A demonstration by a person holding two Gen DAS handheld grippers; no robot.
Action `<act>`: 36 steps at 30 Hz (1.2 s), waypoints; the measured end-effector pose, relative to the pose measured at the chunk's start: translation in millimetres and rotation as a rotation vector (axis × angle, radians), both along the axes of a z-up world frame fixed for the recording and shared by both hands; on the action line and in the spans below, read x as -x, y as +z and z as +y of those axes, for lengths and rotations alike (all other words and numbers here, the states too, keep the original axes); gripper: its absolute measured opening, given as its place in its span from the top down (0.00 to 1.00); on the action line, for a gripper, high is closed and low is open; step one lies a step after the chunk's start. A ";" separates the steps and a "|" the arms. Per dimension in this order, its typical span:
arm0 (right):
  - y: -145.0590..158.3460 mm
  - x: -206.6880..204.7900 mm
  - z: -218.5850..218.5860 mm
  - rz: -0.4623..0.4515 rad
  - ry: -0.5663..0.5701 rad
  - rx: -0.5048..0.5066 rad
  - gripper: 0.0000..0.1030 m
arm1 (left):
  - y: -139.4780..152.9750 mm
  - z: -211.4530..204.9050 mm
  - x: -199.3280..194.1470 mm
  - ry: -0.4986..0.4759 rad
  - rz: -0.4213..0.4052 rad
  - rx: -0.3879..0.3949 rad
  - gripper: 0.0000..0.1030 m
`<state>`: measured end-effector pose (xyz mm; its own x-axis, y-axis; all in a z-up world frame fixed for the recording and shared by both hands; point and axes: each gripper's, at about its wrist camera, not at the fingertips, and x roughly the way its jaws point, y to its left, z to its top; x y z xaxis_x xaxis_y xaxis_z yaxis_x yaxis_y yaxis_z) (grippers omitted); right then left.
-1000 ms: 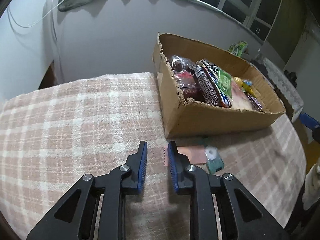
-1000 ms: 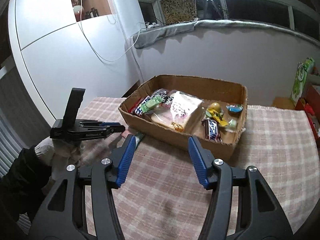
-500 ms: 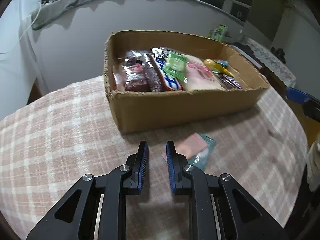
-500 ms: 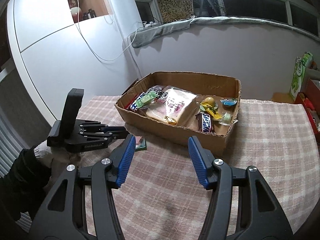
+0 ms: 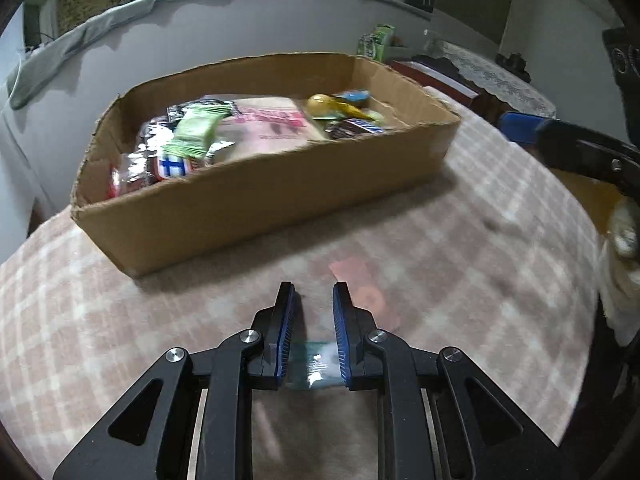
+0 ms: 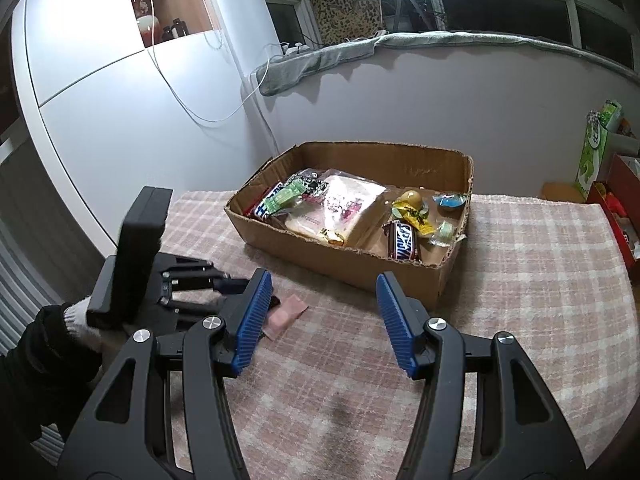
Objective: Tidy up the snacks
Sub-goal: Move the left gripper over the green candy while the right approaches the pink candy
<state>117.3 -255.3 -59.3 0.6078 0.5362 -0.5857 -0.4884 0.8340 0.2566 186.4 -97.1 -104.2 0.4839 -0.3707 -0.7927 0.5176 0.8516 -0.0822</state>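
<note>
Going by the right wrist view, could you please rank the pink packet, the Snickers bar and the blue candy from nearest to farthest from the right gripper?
1. pink packet, on the cloth by the left finger.
2. Snickers bar, at the box's near wall.
3. blue candy, by the box's right wall, farther back.

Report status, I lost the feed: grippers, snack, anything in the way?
Left gripper around teal-and-pink snack packet, grip unclear. Right gripper open, empty. Brown cardboard box of snacks ahead, path unobstructed.
</note>
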 end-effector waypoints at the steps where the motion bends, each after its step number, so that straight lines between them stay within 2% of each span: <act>1: -1.0 0.2 -0.4 0.002 0.001 0.003 0.44 | 2.5 2.6 3.1 0.014 -0.009 0.000 0.84; 4: -5.8 -1.3 -0.1 0.025 0.024 0.012 0.44 | 12.6 15.5 11.4 0.060 -0.026 0.037 0.84; 9: -16.4 -5.6 11.3 0.062 0.045 0.039 0.44 | 18.3 29.7 30.2 0.097 0.006 0.158 0.84; 10: -18.1 -7.1 14.8 0.065 0.043 0.053 0.44 | 18.7 22.9 33.3 0.083 0.008 0.166 0.79; 15: -22.7 -14.9 20.7 0.089 0.016 0.054 0.44 | 17.9 1.2 31.6 0.086 -0.030 0.101 0.74; 16: -23.3 -16.3 20.6 0.093 0.008 0.051 0.44 | 16.6 -2.9 28.9 0.091 -0.033 0.086 0.70; 19: -25.2 -19.1 20.7 0.099 -0.008 0.052 0.44 | 12.6 -17.7 25.2 0.102 -0.107 -0.048 0.69; 25: -27.1 -20.1 24.6 0.109 -0.006 0.056 0.44 | -3.9 -12.2 40.4 0.073 -0.112 -0.159 0.69; 31: -28.5 -17.1 39.4 0.109 0.025 0.080 0.44 | 1.5 14.9 47.9 0.117 -0.100 -0.132 0.69; 34: -32.4 -15.5 50.4 0.110 0.046 0.111 0.44 | 2.4 23.2 47.7 0.147 -0.110 -0.149 0.69; 36: -35.7 -17.2 56.6 0.116 0.054 0.132 0.44 | 7.0 31.4 47.5 0.167 -0.092 -0.086 0.69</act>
